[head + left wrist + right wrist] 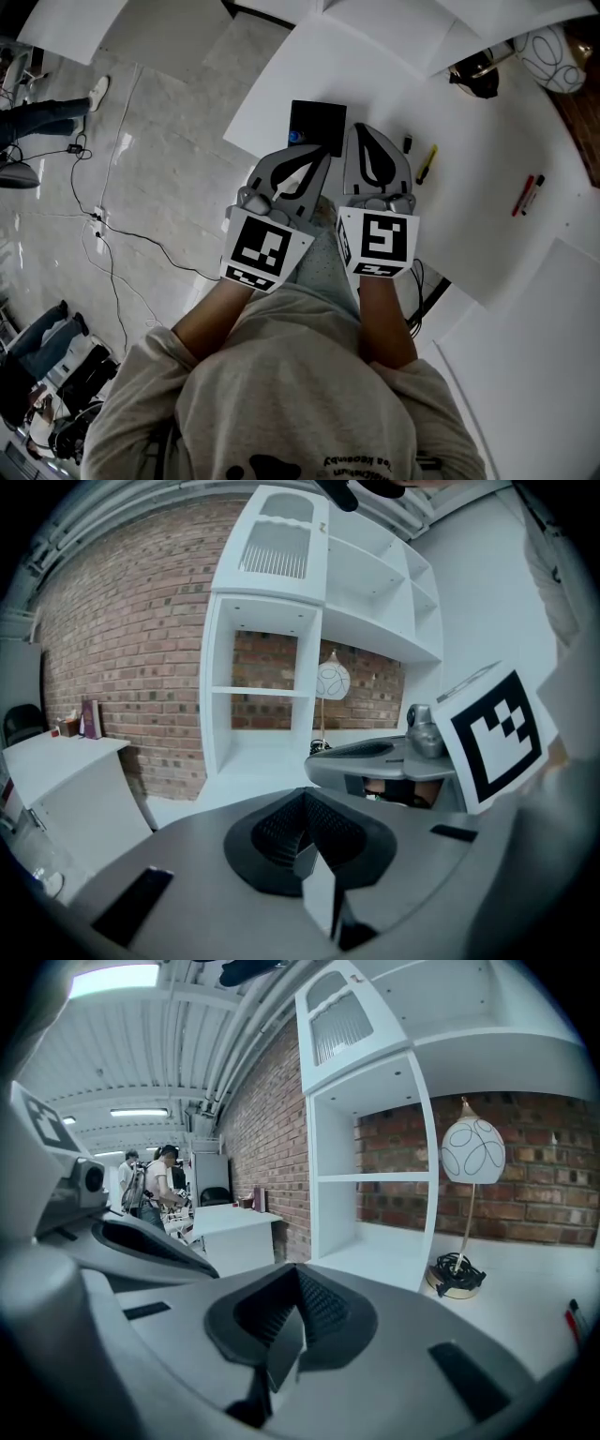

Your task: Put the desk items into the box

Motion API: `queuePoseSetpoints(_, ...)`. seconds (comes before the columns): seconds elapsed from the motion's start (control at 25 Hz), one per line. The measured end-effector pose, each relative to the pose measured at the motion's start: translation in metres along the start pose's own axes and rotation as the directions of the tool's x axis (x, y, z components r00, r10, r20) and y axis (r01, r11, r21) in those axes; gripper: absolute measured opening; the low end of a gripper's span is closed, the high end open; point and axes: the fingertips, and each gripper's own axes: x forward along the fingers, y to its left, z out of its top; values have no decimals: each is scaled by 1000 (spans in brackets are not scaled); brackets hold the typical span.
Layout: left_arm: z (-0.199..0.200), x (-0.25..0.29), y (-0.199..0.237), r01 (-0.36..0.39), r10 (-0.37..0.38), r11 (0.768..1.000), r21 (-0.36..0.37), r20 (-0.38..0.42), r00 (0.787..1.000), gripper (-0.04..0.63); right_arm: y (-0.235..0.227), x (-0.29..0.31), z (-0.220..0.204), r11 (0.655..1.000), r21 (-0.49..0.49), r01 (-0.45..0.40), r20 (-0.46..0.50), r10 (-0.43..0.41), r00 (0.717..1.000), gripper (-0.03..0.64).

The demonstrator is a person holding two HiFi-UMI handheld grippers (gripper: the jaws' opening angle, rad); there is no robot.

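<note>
Box [314,116] sits partly hidden behind the left tongs [325,151] and right tongs [360,130], both clenched on nothing.

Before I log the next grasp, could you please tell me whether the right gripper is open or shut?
Shut: the right gripper shows its jaws pressed together in its own view, with nothing between them.

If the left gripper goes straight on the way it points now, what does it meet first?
Most likely the black box: in the head view the left gripper points at it from close by. Height is unclear, so it might pass above.
</note>
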Motion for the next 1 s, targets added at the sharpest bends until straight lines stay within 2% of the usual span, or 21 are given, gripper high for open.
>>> queuePoseSetpoints(0.6, 0, 27, -41, 120, -119, 992, 36, -19, 993, 8, -42, -26, -26, 994, 33, 104, -90, -101, 991, 15)
queuePoseSetpoints(1.0, -9, 44, -59, 182, -180, 982, 44, -48, 982, 8, -66, -34, -53, 983, 52, 176, -175, -165, 971, 15)
